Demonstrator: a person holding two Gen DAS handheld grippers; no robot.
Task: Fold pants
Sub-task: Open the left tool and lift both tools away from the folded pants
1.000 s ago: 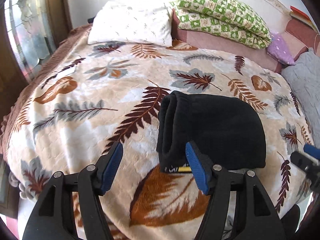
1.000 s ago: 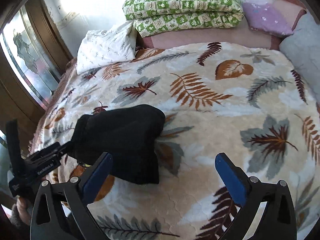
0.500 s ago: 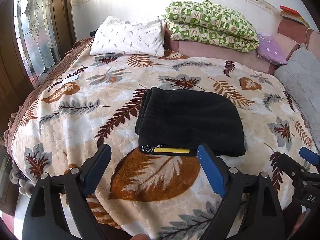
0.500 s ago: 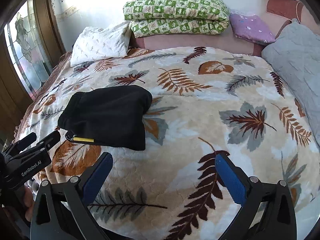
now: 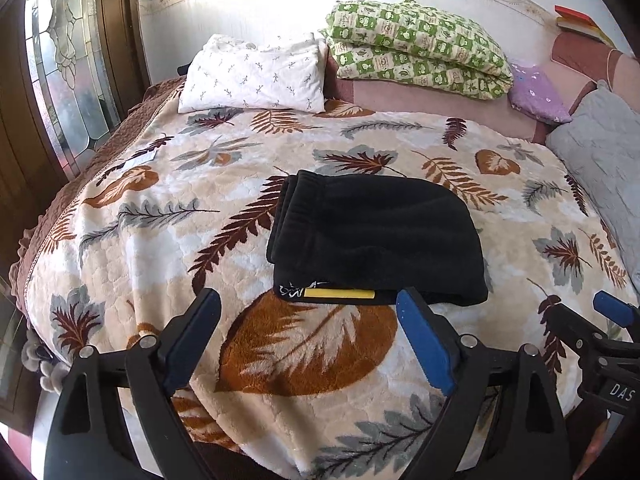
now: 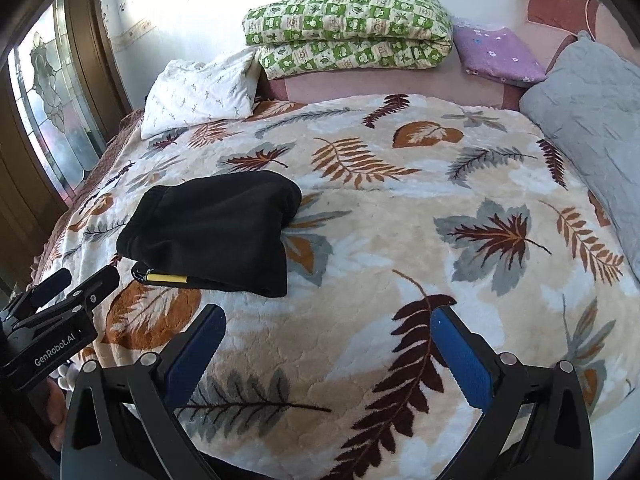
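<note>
Your black pants [image 5: 376, 236] lie folded into a compact, roughly square bundle near the middle of the leaf-patterned blanket [image 5: 320, 360], with the elastic waistband stacked along the bundle's left edge in the left wrist view and a yellow strip [image 5: 339, 293] with a bit of white lettering peeking out of the near edge. The layers look stacked and fairly even, so by my reading the folding itself is finished, or close to it, and you are at the point of letting go and checking the result. Your left gripper [image 5: 308, 344] stands with its blue pads spread wide and nothing between them, just short of the bundle's near edge and not touching it. Your right gripper [image 6: 328, 350] is likewise spread wide and empty, over bare blanket to the right of the pants and well clear of them. If you want a tidier finish, the next move would be a light one: tuck the protruding yellow-striped layer back under the top fold, or press the top flat, without dragging the plush blanket along. Otherwise nothing more seems called for than keeping both tools off the cloth. Farther out, a white pillow [image 5: 256, 76] and a green checked quilt [image 5: 416, 52] sit at the head of the bed, far from your work.
</note>
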